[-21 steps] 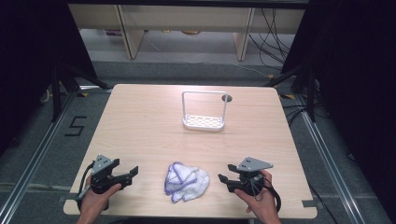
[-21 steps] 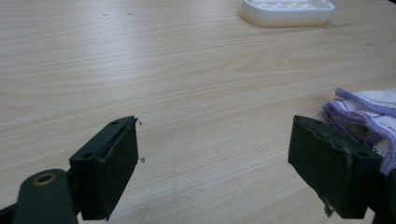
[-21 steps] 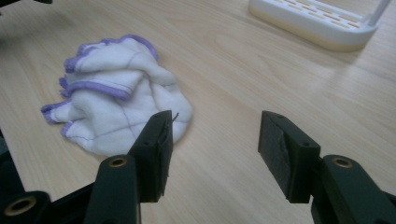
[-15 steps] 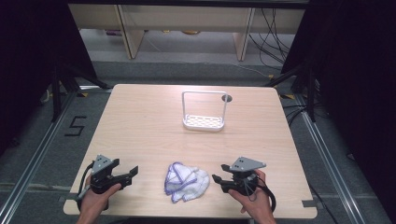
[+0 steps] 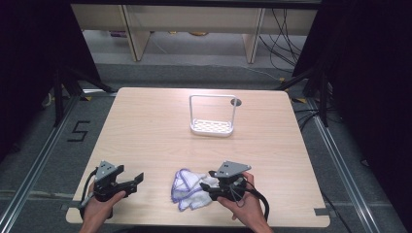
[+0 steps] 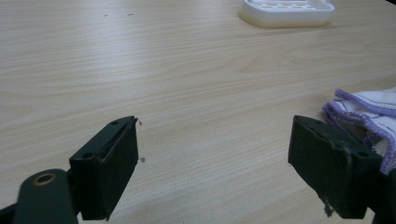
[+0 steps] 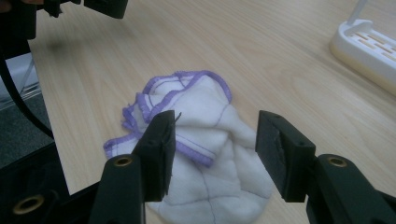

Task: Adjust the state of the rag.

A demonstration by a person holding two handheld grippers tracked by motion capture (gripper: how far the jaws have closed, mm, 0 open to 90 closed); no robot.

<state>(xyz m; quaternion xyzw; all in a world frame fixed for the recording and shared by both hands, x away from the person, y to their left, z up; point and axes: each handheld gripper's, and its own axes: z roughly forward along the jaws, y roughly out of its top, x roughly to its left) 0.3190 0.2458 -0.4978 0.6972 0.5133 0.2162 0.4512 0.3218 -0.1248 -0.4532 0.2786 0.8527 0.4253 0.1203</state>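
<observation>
- While I held both tools low at the near edge of the table (image 5: 145, 121), my right gripper (image 5: 212, 183) hovered at the right side of the crumpled white cloth (image 5: 190, 190), lower centre of the high view.
- Its jaws stood apart with the cloth (image 7: 201, 154) lying between and beneath them in the right gripper view; the pads were not pressing on it.
- My left gripper (image 5: 132, 180), lower left in the high view, had its jaws spread wide over bare wood, nothing between them.
- From the left gripper view, the cloth's purple-stitched edge (image 6: 369, 112) lay at the right border, just beside one jaw.
- A white rack (image 5: 213, 116) stood upright at upper centre, well apart from the cloth.
</observation>
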